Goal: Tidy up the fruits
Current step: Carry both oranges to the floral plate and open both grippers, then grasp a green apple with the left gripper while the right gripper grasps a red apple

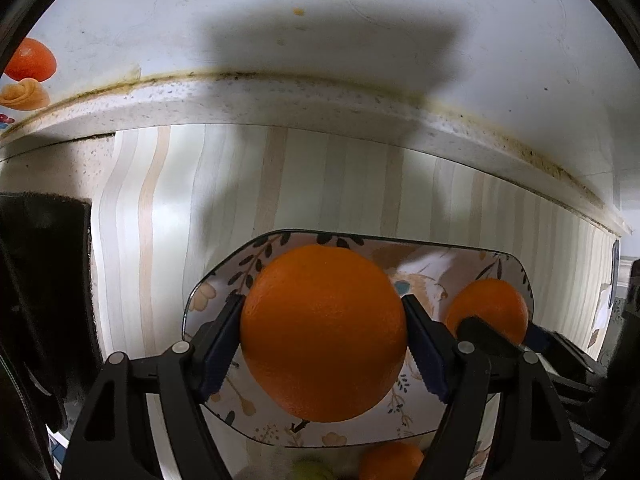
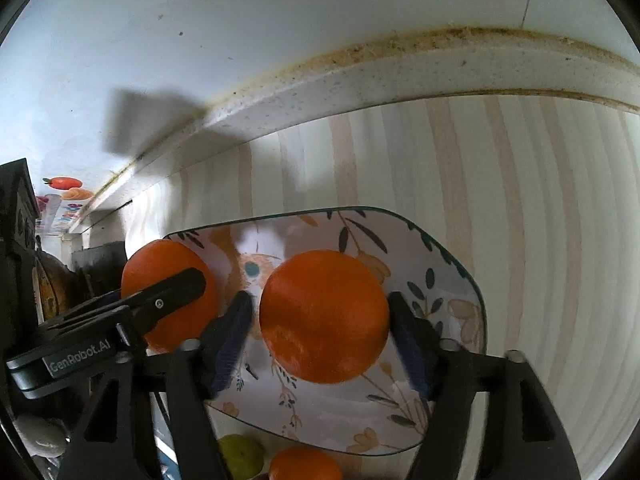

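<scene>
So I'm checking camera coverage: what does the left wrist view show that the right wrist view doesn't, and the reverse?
Only the left wrist view shows the dark cloth at its left edge. Only the right shows the GenRobot.AI label on the left tongs and the dark wooden object far left. Both show the floral plate, an orange in the left tongs, an orange in the right tongs, plus a green fruit and another orange below.

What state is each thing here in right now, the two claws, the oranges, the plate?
Left gripper: shut on left orange.
Left orange: gripped, over the plate.
Right gripper: shut on right orange.
Right orange: gripped, over the plate.
Plate: flowered, upright on the counter, below both held oranges.
Third orange: loose, near edge of plate.
Green fruit: loose, beside third orange.
</scene>
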The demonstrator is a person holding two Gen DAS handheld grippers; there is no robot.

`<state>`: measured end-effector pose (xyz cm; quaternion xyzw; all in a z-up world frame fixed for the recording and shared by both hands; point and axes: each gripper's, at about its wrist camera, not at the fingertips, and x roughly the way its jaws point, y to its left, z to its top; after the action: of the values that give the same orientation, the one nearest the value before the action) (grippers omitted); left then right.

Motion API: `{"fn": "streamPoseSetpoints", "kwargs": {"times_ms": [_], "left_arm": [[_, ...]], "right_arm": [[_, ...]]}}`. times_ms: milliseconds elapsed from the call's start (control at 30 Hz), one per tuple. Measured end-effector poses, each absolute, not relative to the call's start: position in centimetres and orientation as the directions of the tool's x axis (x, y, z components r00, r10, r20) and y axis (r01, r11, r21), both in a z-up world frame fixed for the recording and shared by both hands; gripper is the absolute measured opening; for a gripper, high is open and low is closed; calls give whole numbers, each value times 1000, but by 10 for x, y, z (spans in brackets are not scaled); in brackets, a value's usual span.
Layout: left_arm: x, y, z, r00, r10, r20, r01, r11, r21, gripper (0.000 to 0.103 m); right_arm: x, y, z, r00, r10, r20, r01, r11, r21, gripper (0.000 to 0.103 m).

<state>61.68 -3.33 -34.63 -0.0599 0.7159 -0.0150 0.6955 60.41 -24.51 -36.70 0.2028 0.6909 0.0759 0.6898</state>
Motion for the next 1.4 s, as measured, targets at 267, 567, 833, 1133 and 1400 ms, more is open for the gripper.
{"fn": "streamPoseSetpoints", "kwargs": {"times_ms": [267, 567, 833, 1133, 1400], "left_arm": [[610, -27, -314, 45, -75, -996, -25, 997, -76, 88], [563, -17, -257, 135, -14, -991, -18, 1000, -16, 88], [498, -12, -214, 206, -4, -979, 1, 1000, -4, 88], [426, -6, -176, 278, -11, -960, 33, 999, -2, 88], [380, -4, -135, 368, -26, -929, 53, 999, -7, 88]], "right_arm": [[595, -244, -332, 64, 217, -974, 135, 965, 224, 97], [547, -230, -288, 103, 94, -990, 103, 989, 104, 97], [484, -218, -249, 162, 75, -984, 111, 989, 94, 97], [421, -212, -200, 250, 60, -966, 113, 989, 91, 97], [372, -210, -144, 343, 70, -937, 110, 987, 114, 97]]}}
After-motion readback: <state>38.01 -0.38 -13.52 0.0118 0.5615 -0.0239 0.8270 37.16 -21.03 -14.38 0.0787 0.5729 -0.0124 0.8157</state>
